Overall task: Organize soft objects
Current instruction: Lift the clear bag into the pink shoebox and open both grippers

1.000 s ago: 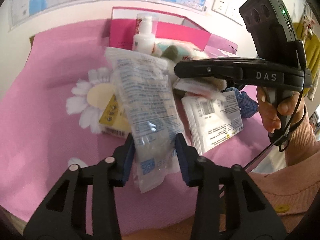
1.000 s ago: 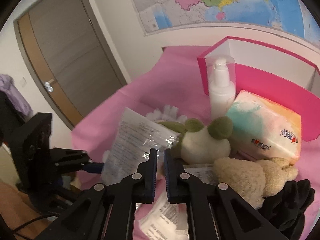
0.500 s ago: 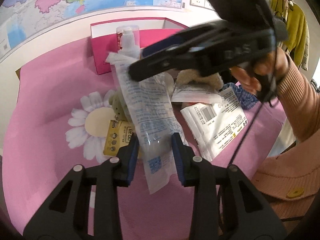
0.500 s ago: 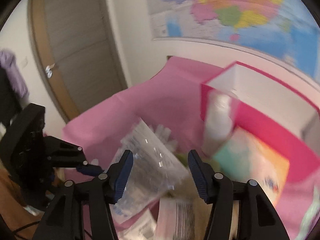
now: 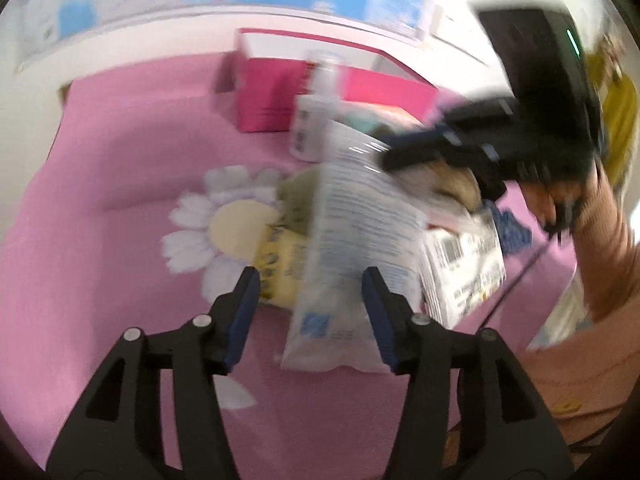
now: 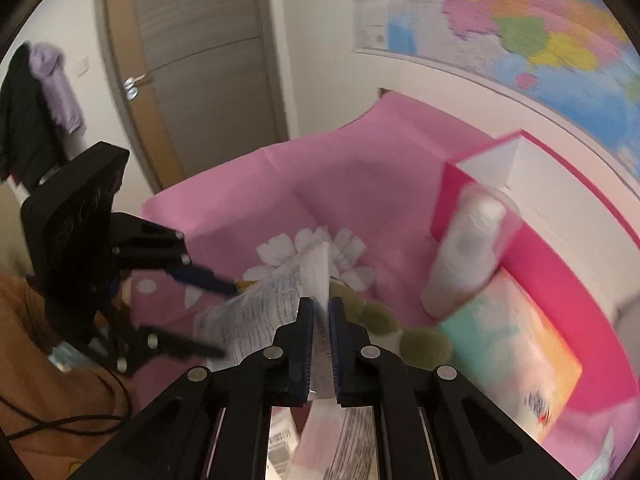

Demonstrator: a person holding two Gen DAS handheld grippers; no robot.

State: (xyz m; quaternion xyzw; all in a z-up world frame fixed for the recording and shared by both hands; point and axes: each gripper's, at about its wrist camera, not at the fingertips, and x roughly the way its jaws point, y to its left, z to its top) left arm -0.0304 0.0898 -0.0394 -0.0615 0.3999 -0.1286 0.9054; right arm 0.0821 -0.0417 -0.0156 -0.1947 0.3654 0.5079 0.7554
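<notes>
Now right hand-held gripper (image 6: 319,344) clamps one clear packet (image 6: 276,308); left hand-held gripper (image 5: 310,300) opening.

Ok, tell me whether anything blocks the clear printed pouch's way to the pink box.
The right tool pinches the clear pouch. Between it and the pink box, the white pump bottle stands at the box's front, with the tissue pack beside it. Lifting over them looks feasible.

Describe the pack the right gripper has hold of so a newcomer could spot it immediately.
Start at the pink flowered cloth, in front of the pink box. The long clear plastic pack stands tilted over the pile, its top pinched by the right gripper. Unlike its flat neighbours, it is see-through with blue print.
</notes>
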